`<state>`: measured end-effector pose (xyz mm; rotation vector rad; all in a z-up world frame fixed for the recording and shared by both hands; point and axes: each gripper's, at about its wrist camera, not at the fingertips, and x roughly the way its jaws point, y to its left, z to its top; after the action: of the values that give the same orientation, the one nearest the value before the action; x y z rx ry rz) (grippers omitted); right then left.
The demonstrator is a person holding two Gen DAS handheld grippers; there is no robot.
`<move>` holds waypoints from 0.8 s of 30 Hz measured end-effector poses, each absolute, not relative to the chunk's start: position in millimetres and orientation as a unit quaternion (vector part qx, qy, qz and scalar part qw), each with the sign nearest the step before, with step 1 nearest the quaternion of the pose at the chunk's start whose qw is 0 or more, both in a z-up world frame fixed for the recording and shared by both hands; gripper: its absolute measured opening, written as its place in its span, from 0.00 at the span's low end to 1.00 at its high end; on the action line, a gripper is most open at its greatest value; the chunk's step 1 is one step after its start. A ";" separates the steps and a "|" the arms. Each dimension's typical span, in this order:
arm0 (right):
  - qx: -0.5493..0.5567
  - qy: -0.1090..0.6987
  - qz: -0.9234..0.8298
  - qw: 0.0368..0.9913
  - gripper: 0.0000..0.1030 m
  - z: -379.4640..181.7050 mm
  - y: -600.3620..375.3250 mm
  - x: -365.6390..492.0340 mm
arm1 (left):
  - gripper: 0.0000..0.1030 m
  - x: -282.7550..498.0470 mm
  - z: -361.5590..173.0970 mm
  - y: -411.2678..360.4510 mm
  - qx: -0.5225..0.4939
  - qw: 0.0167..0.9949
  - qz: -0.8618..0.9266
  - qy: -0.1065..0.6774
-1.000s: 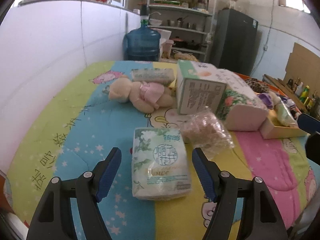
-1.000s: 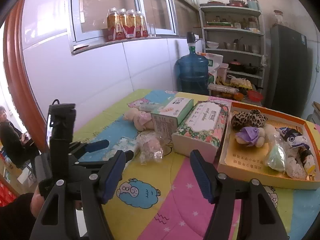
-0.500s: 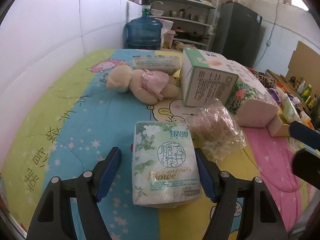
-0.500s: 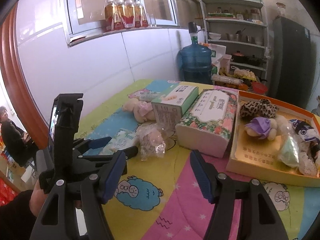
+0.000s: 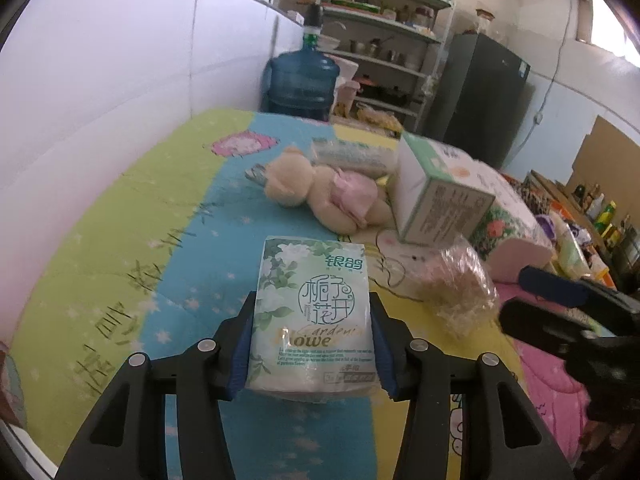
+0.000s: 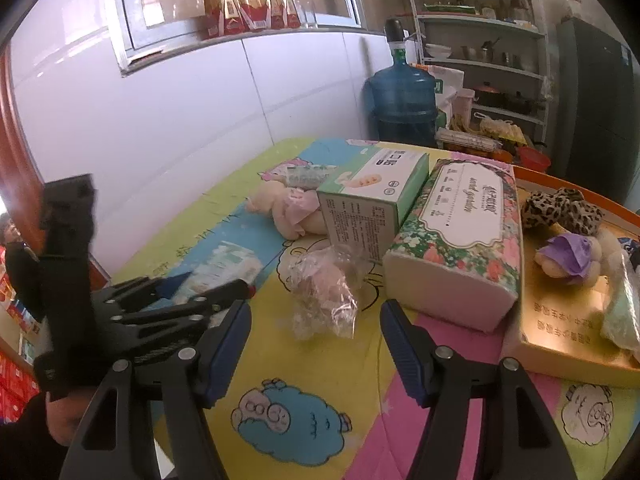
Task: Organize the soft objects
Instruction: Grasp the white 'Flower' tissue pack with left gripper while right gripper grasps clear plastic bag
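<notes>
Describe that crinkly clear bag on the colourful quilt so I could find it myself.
Start at the big floral tissue box beside the orange tray. Just in front of the green-and-white carton next to it lies the clear crinkled plastic bag with something pale pink inside. Unlike the flat green tissue pack, it is lumpy and see-through.

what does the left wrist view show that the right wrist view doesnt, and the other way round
Only the left wrist view: the left gripper closing, blue pads against the sides of the green tissue pack, whose printed front is readable.

Only the right wrist view: the open right gripper with nothing between its fingers, the orange tray, the leopard plush in it, and bottles on the window sill.

Both: the plush bear, the crinkly clear bag, the water jug.
</notes>
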<state>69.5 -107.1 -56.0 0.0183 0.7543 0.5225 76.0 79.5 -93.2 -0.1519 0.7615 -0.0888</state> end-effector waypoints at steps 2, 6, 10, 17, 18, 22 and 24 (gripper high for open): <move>0.010 0.370 0.251 0.894 0.65 -58.6 -104.2 73.8 | 0.50 75.0 -88.3 82.1 -0.073 0.928 -0.042 0.363; 0.009 0.380 0.248 0.891 0.65 -64.1 -98.3 81.2 | 0.50 72.1 -84.5 89.4 -0.079 0.931 -0.044 0.355; 0.003 0.386 0.243 0.890 0.65 -67.3 -91.9 86.4 | 0.50 68.4 -81.8 95.7 -0.085 0.933 -0.047 0.347; -0.013 0.399 0.238 0.886 0.65 -74.8 -79.4 94.9 | 0.50 68.1 -81.3 101.8 -0.090 0.935 -0.054 0.339; -0.014 0.400 0.236 0.886 0.65 -75.7 -78.3 95.6 | 0.50 68.7 -81.5 102.1 -0.090 0.935 -0.055 0.338; -0.017 0.406 0.230 0.884 0.65 -79.8 -72.2 101.2 | 0.50 70.8 -82.5 105.4 -0.092 0.935 -0.057 0.337; -0.018 0.410 0.229 0.883 0.65 -82.4 -68.3 103.8 | 0.50 71.6 -84.1 106.9 -0.094 0.935 -0.057 0.338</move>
<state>103.8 -68.3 -82.4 -0.0384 0.8529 0.4761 71.6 106.9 -84.1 -0.1922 0.6905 -0.1161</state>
